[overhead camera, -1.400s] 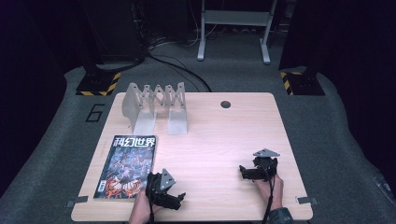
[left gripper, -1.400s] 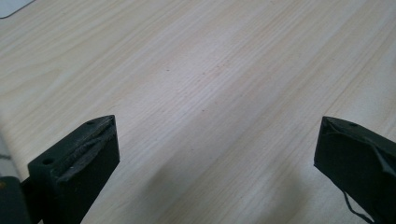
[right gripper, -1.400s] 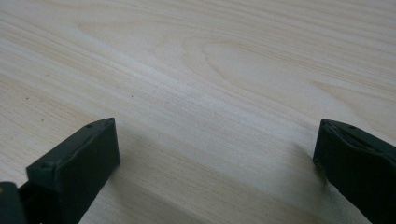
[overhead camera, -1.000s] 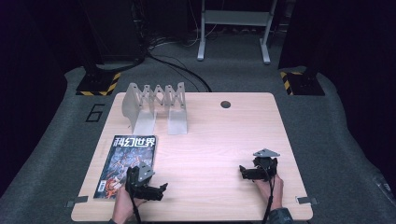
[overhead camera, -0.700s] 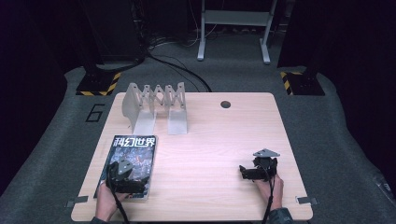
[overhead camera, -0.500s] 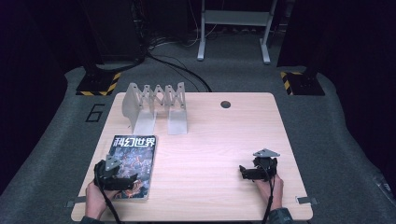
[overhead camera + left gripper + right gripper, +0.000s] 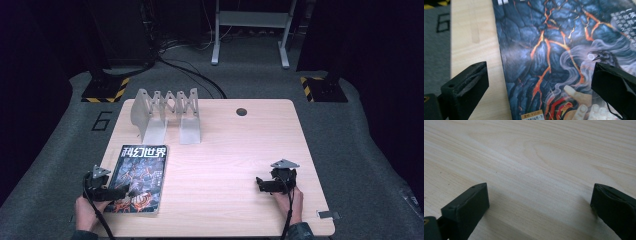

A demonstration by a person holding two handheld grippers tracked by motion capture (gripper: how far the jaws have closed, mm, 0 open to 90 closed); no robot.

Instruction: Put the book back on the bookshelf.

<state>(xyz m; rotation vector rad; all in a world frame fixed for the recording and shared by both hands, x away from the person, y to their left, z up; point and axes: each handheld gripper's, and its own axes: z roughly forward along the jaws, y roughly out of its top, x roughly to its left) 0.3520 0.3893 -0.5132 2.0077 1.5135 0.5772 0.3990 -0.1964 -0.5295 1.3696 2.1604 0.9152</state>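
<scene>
Clearly the magazine (image 7: 138, 178), lying flat just ahead of the wide-open left gripper (image 7: 124, 190), looks thin, floppy and glossy, so I'd pinch its near spine edge.

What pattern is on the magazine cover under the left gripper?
Dark blue-black cracked rock with glowing orange-red veins on the magazine, clearest in the left gripper view.

Dark blue magazine (image 7: 554, 50), orange lava cracks.
</scene>
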